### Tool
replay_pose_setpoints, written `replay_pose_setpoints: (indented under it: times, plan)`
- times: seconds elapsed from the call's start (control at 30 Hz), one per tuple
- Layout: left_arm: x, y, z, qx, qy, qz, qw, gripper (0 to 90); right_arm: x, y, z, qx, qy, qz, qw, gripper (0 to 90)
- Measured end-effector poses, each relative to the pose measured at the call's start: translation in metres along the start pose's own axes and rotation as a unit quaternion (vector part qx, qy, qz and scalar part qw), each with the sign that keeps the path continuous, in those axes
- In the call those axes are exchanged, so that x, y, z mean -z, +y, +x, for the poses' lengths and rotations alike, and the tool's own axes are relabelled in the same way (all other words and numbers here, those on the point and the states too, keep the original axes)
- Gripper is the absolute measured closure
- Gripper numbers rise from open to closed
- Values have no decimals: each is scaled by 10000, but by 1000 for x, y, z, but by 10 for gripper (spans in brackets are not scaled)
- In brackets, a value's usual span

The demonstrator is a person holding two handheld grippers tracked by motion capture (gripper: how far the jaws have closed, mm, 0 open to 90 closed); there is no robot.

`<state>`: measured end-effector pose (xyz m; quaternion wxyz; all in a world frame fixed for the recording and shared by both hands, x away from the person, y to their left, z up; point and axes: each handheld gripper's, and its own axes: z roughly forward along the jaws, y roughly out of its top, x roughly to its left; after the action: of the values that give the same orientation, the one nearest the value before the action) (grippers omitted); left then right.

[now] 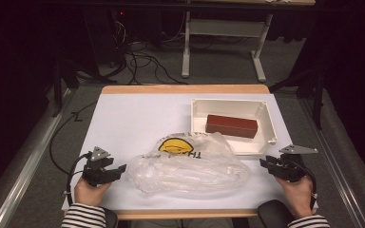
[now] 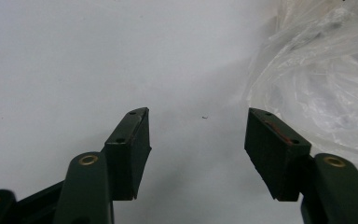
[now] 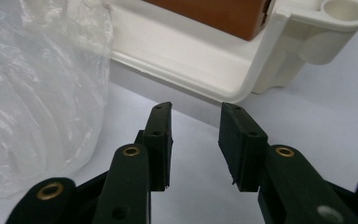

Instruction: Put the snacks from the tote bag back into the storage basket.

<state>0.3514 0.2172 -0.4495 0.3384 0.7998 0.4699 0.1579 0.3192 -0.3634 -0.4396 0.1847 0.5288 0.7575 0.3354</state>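
Both black two-jaw grippers, left and right, stand open and empty flanking the crumpled clear plastic bag on the white table, whose slippery film could slide from a shallow pinch.

- A white-topped wooden-edged table is standing on grey carpet.
- Black cables are lying far left.
- A white metal-legged desk frame is standing beyond, in darkness.
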Motion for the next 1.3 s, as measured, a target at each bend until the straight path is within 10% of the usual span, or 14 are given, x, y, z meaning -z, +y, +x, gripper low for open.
replay_pose_setpoints:
  times: [1.3]
  plan:
    - [-19,-4,5,24,339,401,9986,385,-19,-9,-2,191,-428,408,9981,577]
